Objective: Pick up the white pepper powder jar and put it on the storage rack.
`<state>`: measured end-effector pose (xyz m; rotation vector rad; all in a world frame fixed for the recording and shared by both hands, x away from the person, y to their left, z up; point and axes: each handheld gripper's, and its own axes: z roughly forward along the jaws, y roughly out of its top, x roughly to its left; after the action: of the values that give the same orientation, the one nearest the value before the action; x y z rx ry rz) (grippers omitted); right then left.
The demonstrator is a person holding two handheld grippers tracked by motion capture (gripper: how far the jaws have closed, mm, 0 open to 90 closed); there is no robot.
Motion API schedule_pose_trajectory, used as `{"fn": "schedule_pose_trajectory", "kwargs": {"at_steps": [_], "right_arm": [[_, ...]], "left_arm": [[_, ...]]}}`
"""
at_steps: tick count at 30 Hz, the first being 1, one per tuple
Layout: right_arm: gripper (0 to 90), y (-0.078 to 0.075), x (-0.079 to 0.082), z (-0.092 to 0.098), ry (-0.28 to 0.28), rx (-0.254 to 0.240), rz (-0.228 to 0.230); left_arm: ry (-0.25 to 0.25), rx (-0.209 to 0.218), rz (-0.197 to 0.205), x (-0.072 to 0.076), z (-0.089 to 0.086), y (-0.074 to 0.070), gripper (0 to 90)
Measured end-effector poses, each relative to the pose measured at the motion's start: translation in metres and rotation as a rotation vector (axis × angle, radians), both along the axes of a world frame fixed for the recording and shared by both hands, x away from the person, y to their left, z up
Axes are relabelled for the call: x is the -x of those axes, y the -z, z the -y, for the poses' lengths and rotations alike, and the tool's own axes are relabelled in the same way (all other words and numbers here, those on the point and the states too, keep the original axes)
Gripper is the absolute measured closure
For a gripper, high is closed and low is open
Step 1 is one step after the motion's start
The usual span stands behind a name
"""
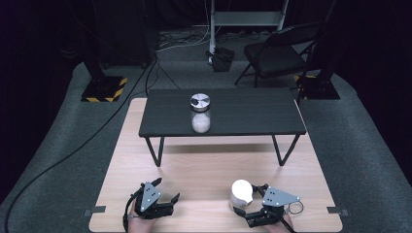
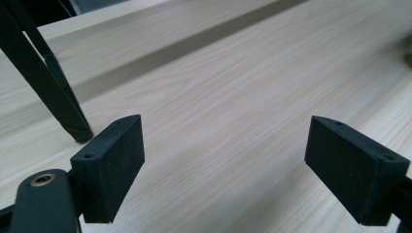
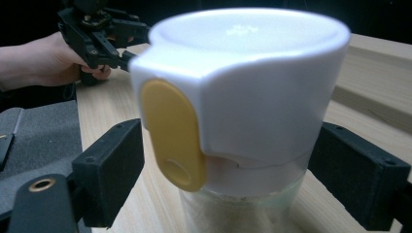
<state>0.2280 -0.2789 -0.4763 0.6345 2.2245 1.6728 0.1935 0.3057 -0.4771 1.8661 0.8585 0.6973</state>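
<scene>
White-capped jar [image 3: 243,116] seen centre frame between the right claw [image 1: 247,203] pads, a gap left on the near side, left claw [image 1: 167,190] held apart over the bare tabletop [image 1: 204,170].

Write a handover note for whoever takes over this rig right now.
Left hand-held gripper: open, nothing between its jaws, low over the light wooden table.
Right hand-held gripper: jaws either side of the white-lidded clear jar with a yellow tab; pads not clearly pressing.
A metal-lidded glass jar stands on the black low bench.
Done: jar bracketed. Left: close the grip, then lift.
</scene>
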Motion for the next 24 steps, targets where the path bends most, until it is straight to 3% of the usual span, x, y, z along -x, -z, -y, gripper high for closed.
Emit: {"fn": "schedule_pose_trajectory", "kwargs": {"at_steps": [7, 14, 24], "right_arm": [[17.4, 0.004, 0.002, -0.005, 0.036, 0.008, 0.000], [29.1, 0.006, 0.004, -0.007, 0.041, -0.002, 0.016], [30.2, -0.001, 0.011, -0.014, 0.070, 0.026, 0.025]], "left_arm": [[0.001, -0.001, 0.001, 0.000, 0.000, 0.000, 14.2], [0.001, -0.001, 0.000, 0.000, 0.000, 0.000, 14.2], [0.002, -0.001, 0.000, 0.000, 0.000, 0.000, 14.2]]}}
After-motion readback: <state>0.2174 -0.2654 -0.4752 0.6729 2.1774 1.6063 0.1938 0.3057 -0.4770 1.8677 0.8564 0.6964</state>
